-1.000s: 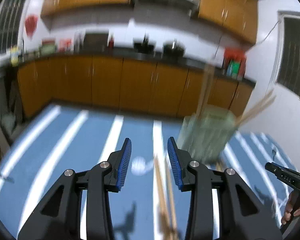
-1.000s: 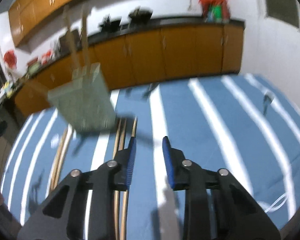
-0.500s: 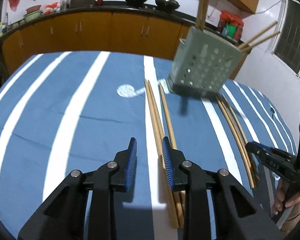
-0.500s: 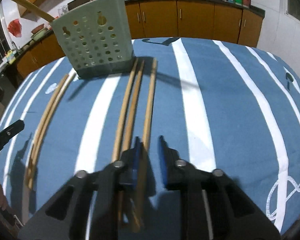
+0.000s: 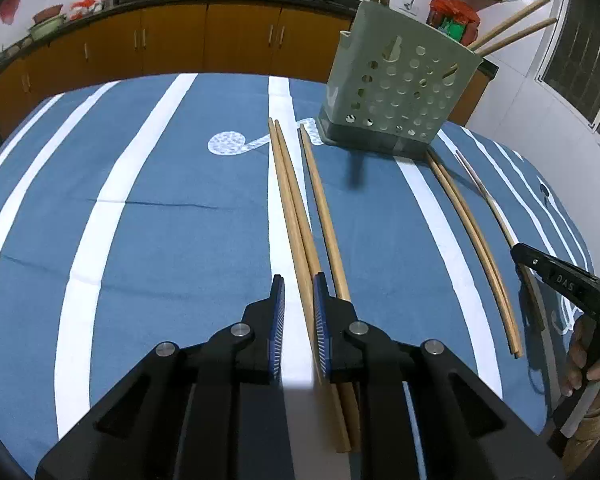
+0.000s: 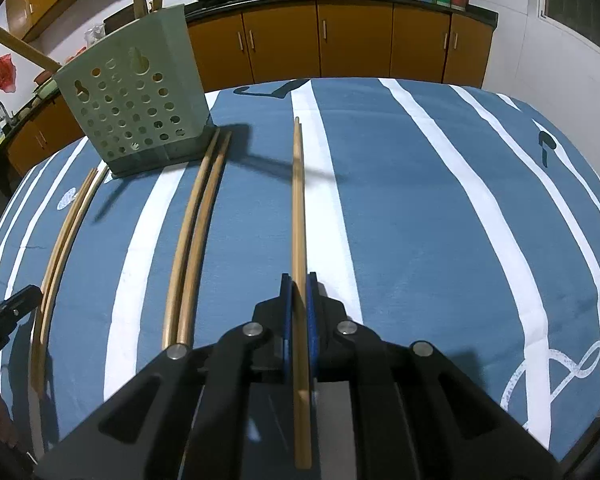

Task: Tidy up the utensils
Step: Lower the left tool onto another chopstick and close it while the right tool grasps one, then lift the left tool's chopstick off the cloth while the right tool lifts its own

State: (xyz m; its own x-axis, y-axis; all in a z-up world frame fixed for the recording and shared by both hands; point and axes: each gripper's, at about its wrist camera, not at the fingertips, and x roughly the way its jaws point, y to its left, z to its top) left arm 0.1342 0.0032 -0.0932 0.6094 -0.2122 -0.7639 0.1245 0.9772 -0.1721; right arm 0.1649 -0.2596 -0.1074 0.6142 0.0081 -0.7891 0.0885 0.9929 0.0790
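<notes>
A single chopstick (image 6: pixel 298 208) lies lengthwise in front of the green holder (image 6: pixel 134 110), and the right gripper (image 6: pixel 299 280) is clamped tight on it, jaws nearly together. A pair of chopsticks (image 6: pixel 192 232) lies nearer the holder's base, touching each other. On the holder's other side three chopsticks (image 5: pixel 300 216) rest on the blue striped tablecloth (image 5: pixel 160 220); the left gripper (image 5: pixel 299 284) is closing over them, jaws narrow, one stick between the pads but not yet pinched. More chopsticks (image 5: pixel 508 28) stand inside the holder.
</notes>
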